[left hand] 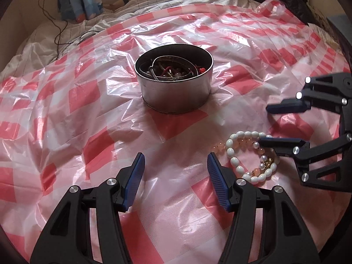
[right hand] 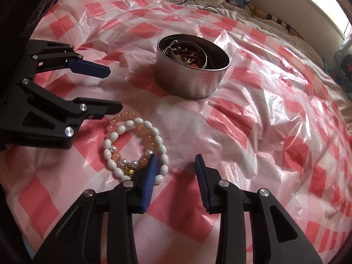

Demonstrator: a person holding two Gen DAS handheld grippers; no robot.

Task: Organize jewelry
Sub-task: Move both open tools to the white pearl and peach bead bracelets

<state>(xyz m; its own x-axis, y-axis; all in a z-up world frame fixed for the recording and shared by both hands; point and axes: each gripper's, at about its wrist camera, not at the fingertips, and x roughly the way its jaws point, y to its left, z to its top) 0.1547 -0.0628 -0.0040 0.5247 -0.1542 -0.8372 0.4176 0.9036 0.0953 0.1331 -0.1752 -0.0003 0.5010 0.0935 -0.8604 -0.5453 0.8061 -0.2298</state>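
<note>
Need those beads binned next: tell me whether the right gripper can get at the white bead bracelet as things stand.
Probably yes: the right gripper is open and empty, and the white bead bracelet lies uncovered at its left fingertip, the left gripper beside it.

A bed (left hand: 33,50) in pale, rumpled bedding carries everything, and most of it is covered by a crinkled plastic sheet (left hand: 77,114) in pink and white checks. A round metal tin (left hand: 176,96) full of tangled jewelry stands on the sheet near its middle. Nearer and to the right of the tin in the left wrist view, a white bead bracelet (left hand: 235,160) and a peach bead bracelet (left hand: 219,147) lie overlapping on the sheet, and a black cable (left hand: 58,33) trails over the bare bedding at the far left.
</note>
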